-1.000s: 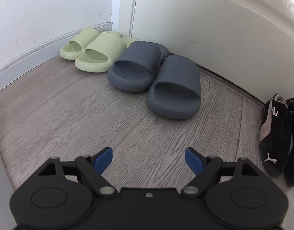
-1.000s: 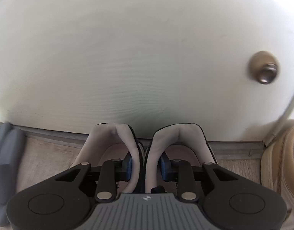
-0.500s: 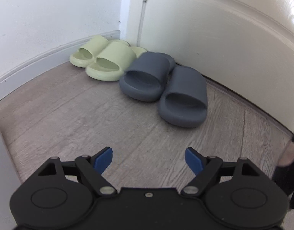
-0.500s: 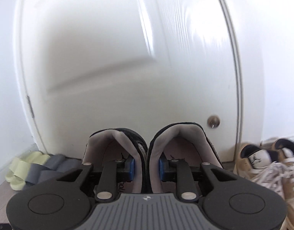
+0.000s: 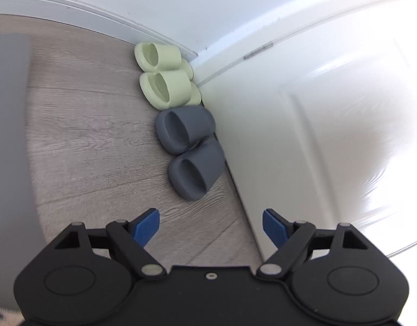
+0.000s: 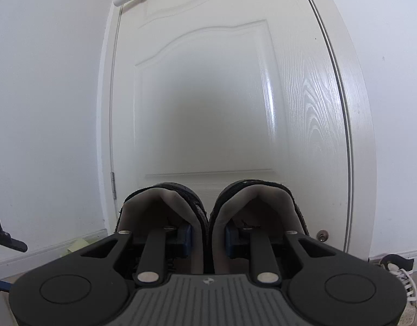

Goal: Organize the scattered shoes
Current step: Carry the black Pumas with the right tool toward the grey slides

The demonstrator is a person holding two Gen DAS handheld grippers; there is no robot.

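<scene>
The right tool (image 6: 207, 240) pinches the black sneakers (image 6: 208, 212) by their soft inner collars; they look light. The left tool (image 5: 211, 224) is spread, holding nothing.

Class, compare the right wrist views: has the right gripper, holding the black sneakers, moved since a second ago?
Yes. The right gripper, clamped on the black sneakers, has risen and pulled back: the doorstop, earlier up close above them, now sits small and low beside them.

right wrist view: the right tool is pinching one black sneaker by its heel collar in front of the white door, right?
Not quite: the right wrist view shows the right tool pinching two black sneakers together, one finger inside each collar, in front of the white door.
</scene>
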